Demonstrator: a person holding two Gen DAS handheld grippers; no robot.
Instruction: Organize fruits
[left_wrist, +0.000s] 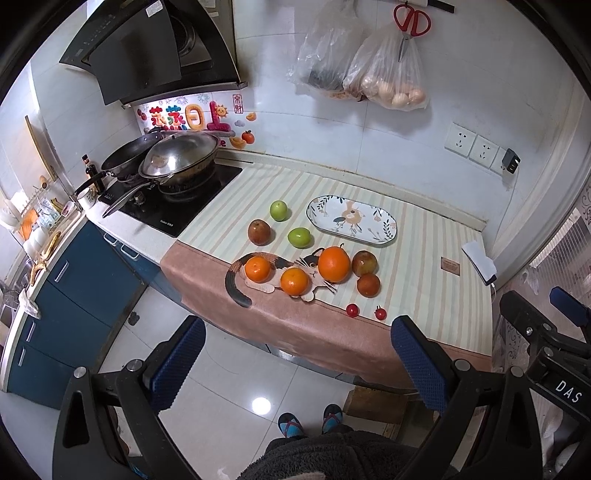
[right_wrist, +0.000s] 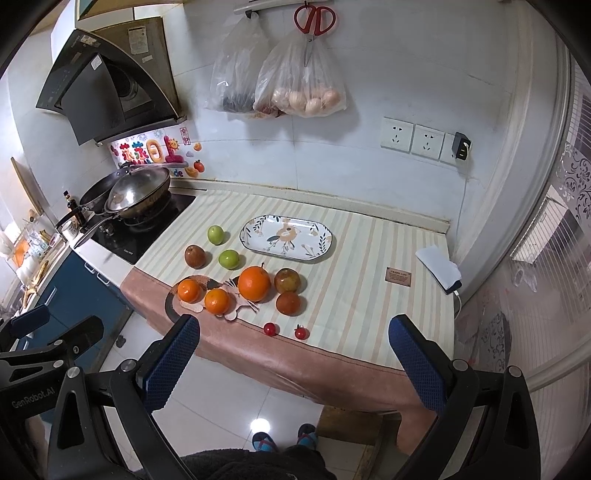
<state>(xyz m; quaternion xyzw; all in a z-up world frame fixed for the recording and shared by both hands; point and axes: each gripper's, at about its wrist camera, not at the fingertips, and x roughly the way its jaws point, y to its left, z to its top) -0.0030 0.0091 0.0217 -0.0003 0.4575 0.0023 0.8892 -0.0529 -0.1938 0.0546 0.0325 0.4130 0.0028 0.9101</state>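
Observation:
An empty oval patterned plate (left_wrist: 352, 219) (right_wrist: 286, 238) lies on the striped cloth at the back. In front of it lie a big orange (left_wrist: 333, 264) (right_wrist: 253, 283), two small oranges (left_wrist: 258, 268) (left_wrist: 294, 281), two green fruits (left_wrist: 279, 210) (left_wrist: 299, 237), reddish-brown fruits (left_wrist: 259, 232) (left_wrist: 364, 262) (left_wrist: 368, 284) and two cherry tomatoes (left_wrist: 352, 310) (left_wrist: 380, 313). My left gripper (left_wrist: 299, 350) and right gripper (right_wrist: 295, 350) are both open and empty, held above the floor before the counter's front edge.
A stove with a lidded wok (left_wrist: 179, 157) and a pan stands at the left. Bags (left_wrist: 364, 70) and red scissors hang on the wall. A white cloth (left_wrist: 479, 258) and a small label (left_wrist: 450, 266) lie at the counter's right. Wall sockets (left_wrist: 476, 147) are behind.

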